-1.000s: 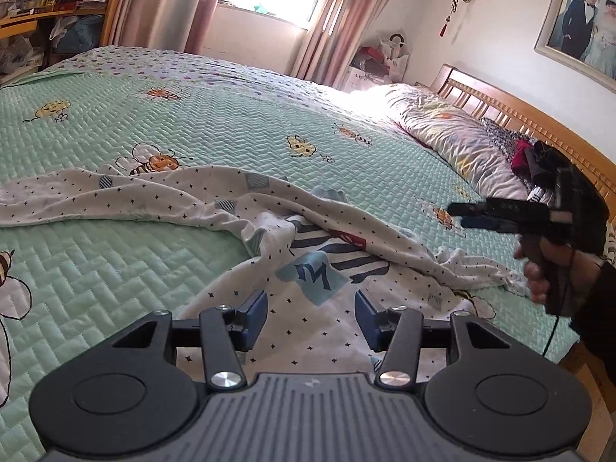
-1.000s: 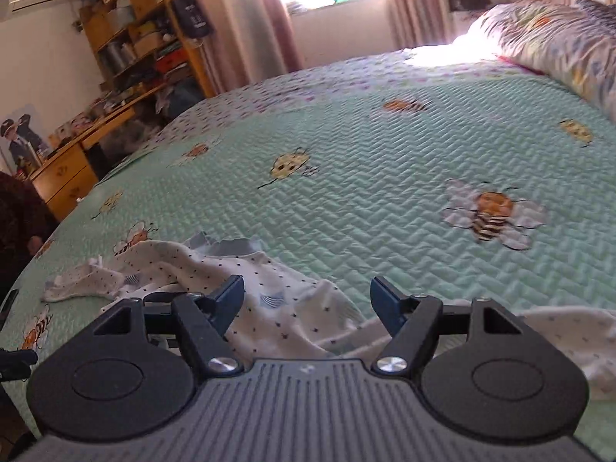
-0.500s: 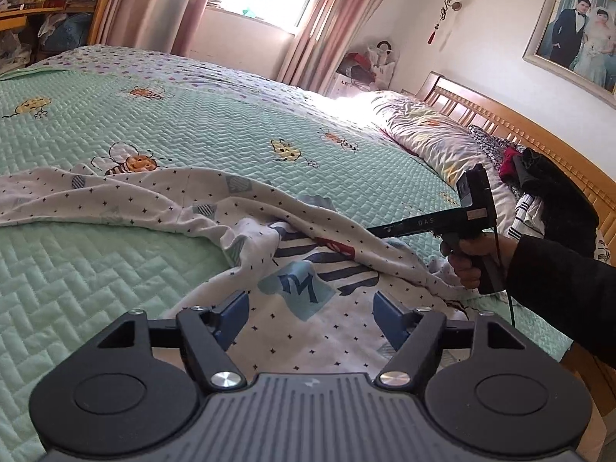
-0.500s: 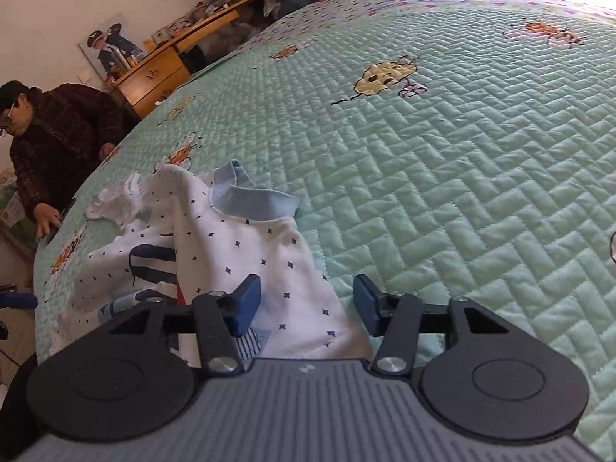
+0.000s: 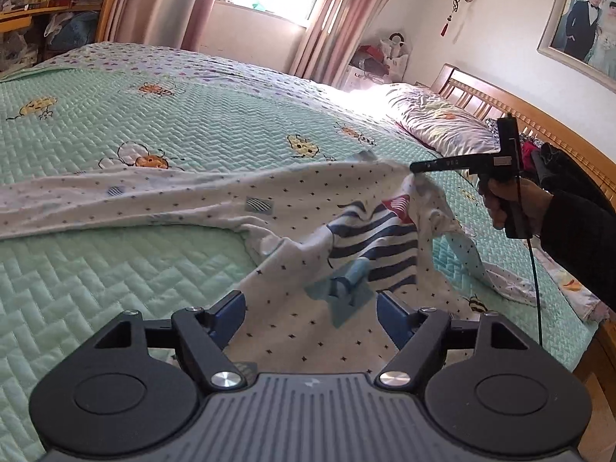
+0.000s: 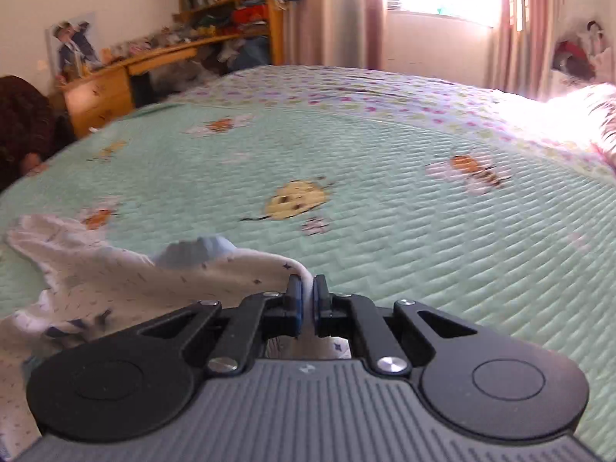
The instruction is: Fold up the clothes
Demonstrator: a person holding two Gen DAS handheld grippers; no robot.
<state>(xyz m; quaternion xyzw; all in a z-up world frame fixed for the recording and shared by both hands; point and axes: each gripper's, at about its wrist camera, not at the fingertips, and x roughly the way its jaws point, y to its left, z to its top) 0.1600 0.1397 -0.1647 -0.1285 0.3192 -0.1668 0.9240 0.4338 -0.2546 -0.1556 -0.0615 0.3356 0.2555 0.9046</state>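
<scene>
Now, at the bottom of the left wrist view, my left gripper (image 5: 310, 315) has its jaws wide apart, low over the white dotted garment (image 5: 269, 208); cloth lies between them but no pad presses on it. At the bottom centre of the right wrist view, my right gripper (image 6: 307, 306) is closed tight on a fold of the same garment, and in the middle right of the left view it lifts that edge off the green bedspread (image 5: 115, 269). I judge that I am at the step of taking hold to spread it flat. Next, the left jaws should close on the near hem, so both hands can pull it smooth. Farther up, the pillow (image 5: 442, 123) rests by the headboard.
</scene>
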